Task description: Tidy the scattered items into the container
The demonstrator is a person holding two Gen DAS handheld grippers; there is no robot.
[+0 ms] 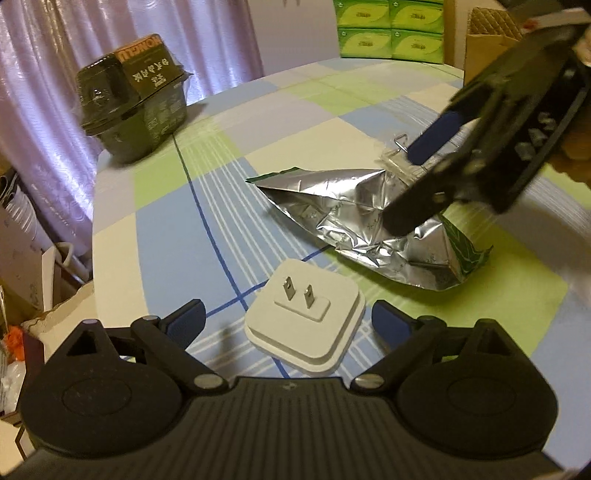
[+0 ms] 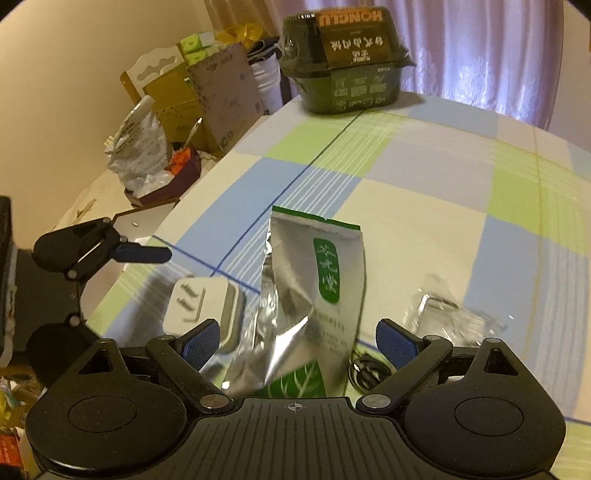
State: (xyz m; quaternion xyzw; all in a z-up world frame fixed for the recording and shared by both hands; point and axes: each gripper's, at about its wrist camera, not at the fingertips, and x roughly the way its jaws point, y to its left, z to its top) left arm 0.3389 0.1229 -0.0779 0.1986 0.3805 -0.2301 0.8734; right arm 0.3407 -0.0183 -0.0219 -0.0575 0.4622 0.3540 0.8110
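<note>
A white plug adapter [image 1: 306, 325] lies prongs-up on the checked tablecloth, between the fingers of my open left gripper [image 1: 288, 319]. Beyond it lies a crumpled silver foil pouch [image 1: 362, 221] with green print. My right gripper [image 1: 406, 188] hovers open over the pouch's right part. In the right wrist view the pouch [image 2: 314, 295] sits between the spread fingers of the right gripper [image 2: 298, 341], with the adapter [image 2: 207, 302] to its left. A dark green container [image 1: 136, 99] stands at the table's far left edge, also seen as the container [image 2: 347, 59].
A clear plastic piece [image 2: 450, 317] lies right of the pouch, and a small black object [image 2: 365, 369] lies under the right gripper. Green tissue boxes [image 1: 388, 29] and a cardboard box [image 1: 487, 40] stand past the far edge. Cartons and bags [image 2: 166, 110] crowd the floor beside the table.
</note>
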